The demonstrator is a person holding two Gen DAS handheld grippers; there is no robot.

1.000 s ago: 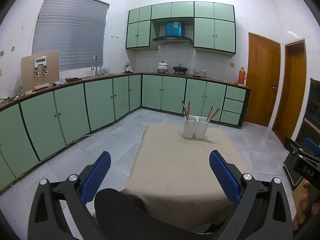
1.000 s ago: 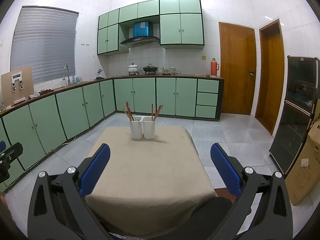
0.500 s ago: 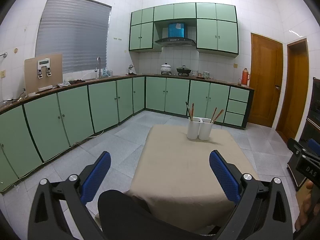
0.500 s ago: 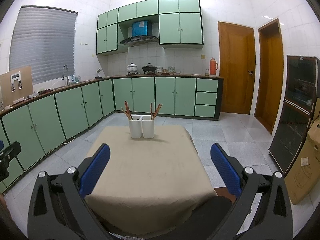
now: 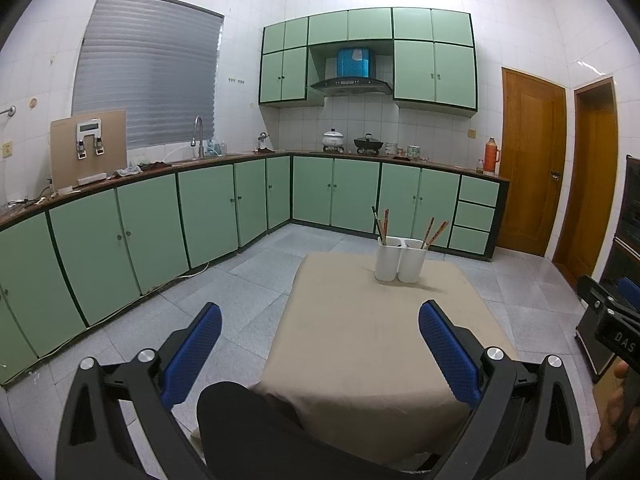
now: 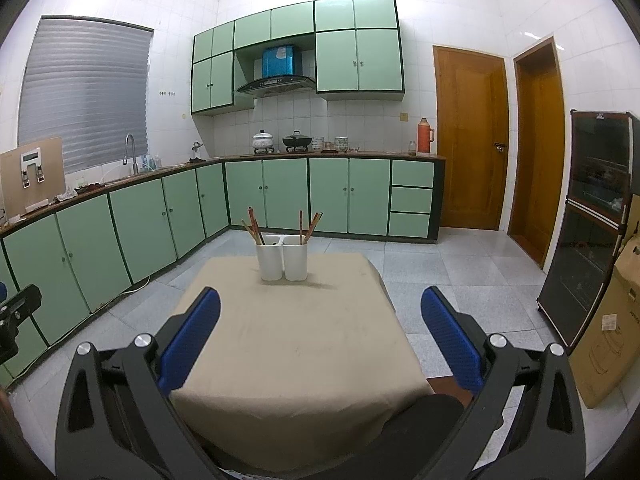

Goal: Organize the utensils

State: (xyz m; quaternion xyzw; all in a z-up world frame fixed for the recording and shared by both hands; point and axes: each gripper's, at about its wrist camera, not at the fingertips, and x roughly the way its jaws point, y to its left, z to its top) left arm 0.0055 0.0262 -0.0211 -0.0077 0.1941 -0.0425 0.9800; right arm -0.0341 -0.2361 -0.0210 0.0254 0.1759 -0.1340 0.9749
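Two white utensil holders stand side by side at the far end of a beige-covered table (image 6: 296,344). The left holder (image 6: 270,258) and the right holder (image 6: 295,258) each hold a few wooden chopsticks (image 6: 253,226). They also show in the left wrist view, the left holder (image 5: 387,259) beside the right holder (image 5: 411,261). My left gripper (image 5: 320,320) is open and empty, well short of the holders. My right gripper (image 6: 320,310) is open and empty over the near half of the table. The right gripper (image 5: 612,320) shows at the left wrist view's right edge.
Green kitchen cabinets (image 6: 160,208) line the left and back walls, with a sink and pots on the counter. Two wooden doors (image 6: 472,140) stand at the right. A dark cabinet (image 6: 588,220) and a cardboard box (image 6: 608,340) stand at the right. My dark-clothed knees show below the grippers.
The left wrist view has swung slightly to the left, so the holders sit further right in it. The right gripper has barely moved. Both stay open.
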